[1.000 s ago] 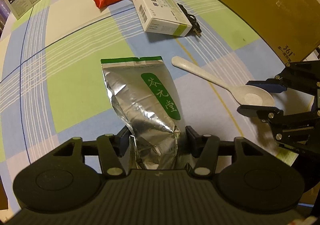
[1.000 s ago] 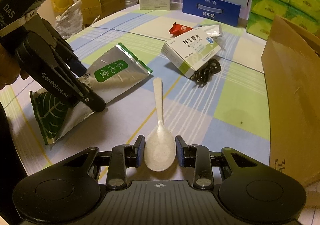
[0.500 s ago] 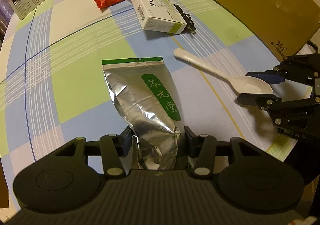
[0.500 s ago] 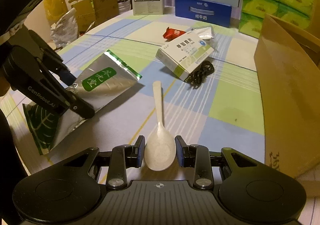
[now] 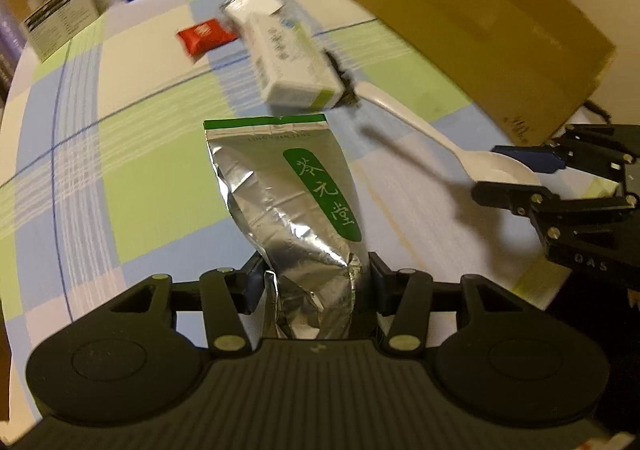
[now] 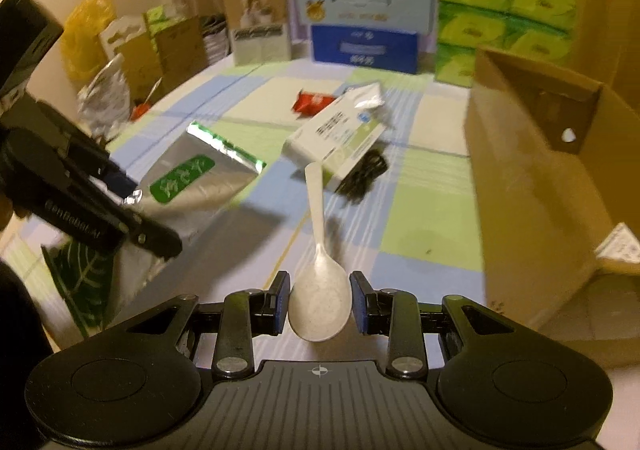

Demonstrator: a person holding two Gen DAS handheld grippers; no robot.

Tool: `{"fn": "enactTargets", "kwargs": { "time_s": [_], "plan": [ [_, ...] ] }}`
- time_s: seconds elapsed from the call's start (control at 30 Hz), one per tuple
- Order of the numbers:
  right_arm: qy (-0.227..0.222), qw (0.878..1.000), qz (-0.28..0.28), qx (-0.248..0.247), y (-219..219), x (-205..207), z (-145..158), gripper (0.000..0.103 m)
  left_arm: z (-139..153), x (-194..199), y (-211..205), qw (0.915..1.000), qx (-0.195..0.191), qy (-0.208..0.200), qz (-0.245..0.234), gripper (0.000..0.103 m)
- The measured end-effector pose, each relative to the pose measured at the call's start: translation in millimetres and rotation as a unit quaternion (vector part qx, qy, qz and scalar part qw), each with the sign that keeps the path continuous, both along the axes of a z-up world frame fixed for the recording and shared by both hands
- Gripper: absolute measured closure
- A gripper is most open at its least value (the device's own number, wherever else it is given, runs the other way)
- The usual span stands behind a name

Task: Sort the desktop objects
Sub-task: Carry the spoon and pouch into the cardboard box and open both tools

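Foil pouch (image 5: 288, 201): clamped at its crumpled end by left gripper (image 5: 312, 282) jaws, long axis toward 12 o'clock, raised above the checked worktop (image 5: 120, 153). Spoon (image 6: 318, 274): bowl held between right gripper (image 6: 320, 306) jaws, handle toward 12 o'clock, toward the medicine box (image 6: 336, 133).

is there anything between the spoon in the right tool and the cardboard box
Nothing visible does. The right tool holds the white plastic spoon by its bowl, lifted. The open brown cardboard box stands to its right with only bare checked tablecloth between; the white medicine box lies ahead, off that path.
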State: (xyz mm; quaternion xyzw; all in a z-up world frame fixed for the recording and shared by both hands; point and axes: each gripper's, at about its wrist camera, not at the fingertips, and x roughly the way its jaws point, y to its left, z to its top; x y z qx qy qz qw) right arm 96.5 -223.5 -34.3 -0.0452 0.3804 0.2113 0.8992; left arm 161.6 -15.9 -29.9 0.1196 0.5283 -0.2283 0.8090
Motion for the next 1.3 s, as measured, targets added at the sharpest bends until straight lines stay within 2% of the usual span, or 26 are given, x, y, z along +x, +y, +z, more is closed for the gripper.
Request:
{"fn": "enactTargets", "kwargs": {
  "time_s": [0.13, 0.37, 0.53, 0.7, 0.9, 1.03, 1.3],
  "plan": [
    [-0.019, 1.000, -0.018, 0.011, -10.4, -1.8, 22.3, 0.074, 21.7, 0.7, -19.5, 0.9997, -0.007, -0.015, -0.020, 0.057],
    [-0.069, 0.996, -0.059, 0.024, -39.9, -2.5, 68.5, 0.074, 65.8, 8.6, -69.2, 0.9967, -0.046, -0.043, -0.051, 0.057],
    [-0.092, 0.990, -0.106, 0.026, -79.5, 2.6, 94.1, 0.074, 94.5, 20.8, -117.5, 0.9934, -0.068, -0.060, -0.070, 0.057],
    [-0.105, 0.981, -0.161, 0.024, -129.5, 15.3, 109.3, 0.074, 110.5, 39.7, -168.4, 0.9905, -0.098, -0.060, -0.076, 0.057],
    [-0.104, 0.976, -0.191, 0.019, -178.7, 42.6, 108.3, 0.074, 115.0, 70.6, -219.1, 0.9888, -0.125, -0.049, -0.065, 0.057],
    [-0.095, 0.974, -0.203, 0.025, -201.6, 58.3, 101.0, 0.074, 109.4, 91.4, -247.8, 0.9891, -0.129, -0.044, -0.055, 0.057],
    [-0.075, 0.973, -0.216, 0.030, -219.0, 81.3, 75.5, 0.074, 81.7, 120.6, -269.8, 0.9892, -0.142, -0.024, -0.029, 0.057]
  ]
}}
